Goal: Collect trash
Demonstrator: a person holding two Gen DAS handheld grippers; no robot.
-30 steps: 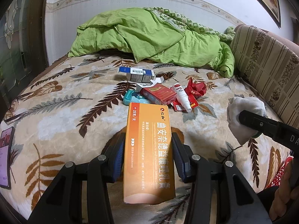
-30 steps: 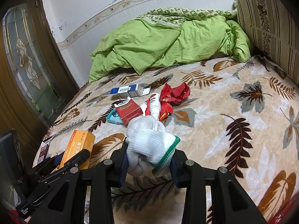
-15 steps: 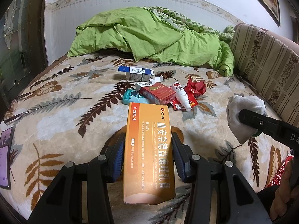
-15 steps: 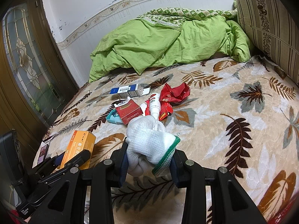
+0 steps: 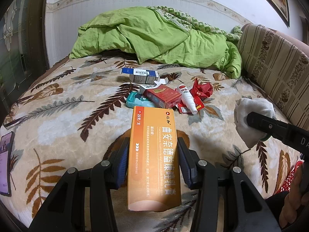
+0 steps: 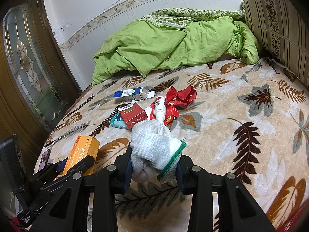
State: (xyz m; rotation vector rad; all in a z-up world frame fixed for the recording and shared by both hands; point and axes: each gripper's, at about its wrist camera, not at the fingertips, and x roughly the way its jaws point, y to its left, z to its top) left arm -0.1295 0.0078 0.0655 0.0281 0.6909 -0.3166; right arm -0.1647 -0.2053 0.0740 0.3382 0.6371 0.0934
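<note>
We see a bed covered by a cream plush blanket (image 6: 241, 104) printed with brown and grey leaves. A crumpled green quilt (image 6: 173, 44) is heaped at its far end. Near the middle lies a cluster of litter: a blue-and-white cardboard carton (image 6: 131, 95), a red cigarette pack (image 6: 133, 116) resting on a flat teal packet (image 6: 115, 122), a small white plastic bottle (image 6: 160, 108) over red wrappers, and a crumpled red paper wrapper (image 6: 181, 96). A phone (image 5: 5, 162) lies at the bed's left edge.
</note>
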